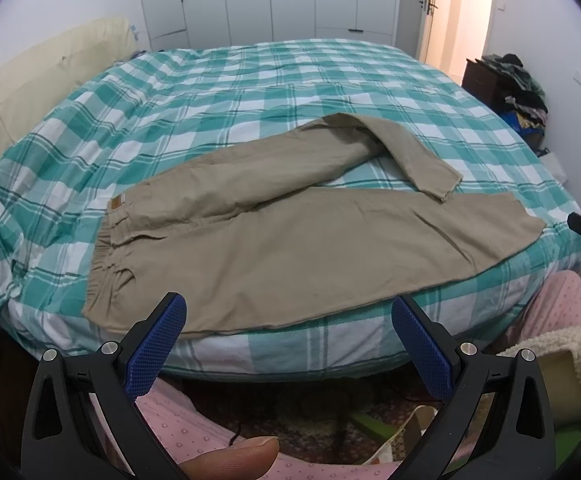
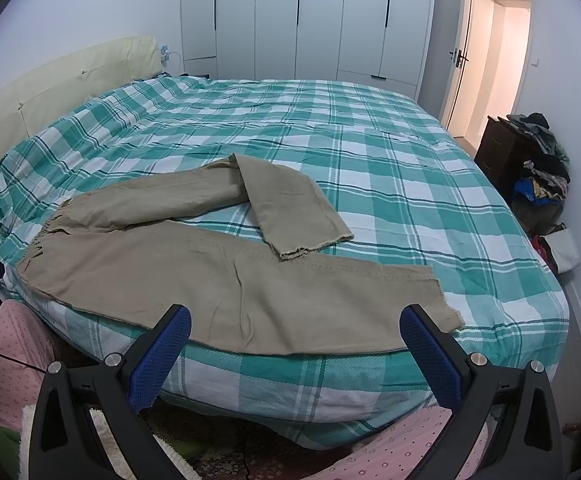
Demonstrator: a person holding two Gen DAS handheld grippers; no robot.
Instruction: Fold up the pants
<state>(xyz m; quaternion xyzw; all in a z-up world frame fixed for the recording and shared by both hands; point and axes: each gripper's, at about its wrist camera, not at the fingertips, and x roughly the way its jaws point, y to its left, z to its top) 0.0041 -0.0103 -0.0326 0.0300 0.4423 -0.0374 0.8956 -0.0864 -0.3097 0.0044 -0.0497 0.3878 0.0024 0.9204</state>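
The pants (image 1: 298,240) are matt beige woven cloth, frayed at the hems. The bed (image 2: 430,184) wears a matt checked cotton sheet, dimpled along its side. Each tool, left (image 1: 288,320) and right (image 2: 295,330), is matt black plastic with rough blue knurled pads (image 1: 422,352) and shiny metal pins.

- Pants (image 1: 290,240) lie on the bed (image 1: 250,80), along its near edge, waistband leftward.
- Far leg folds back over itself.
- Wardrobe (image 2: 306,20) stands behind the bed; clothes pile (image 2: 542,160) to its right.
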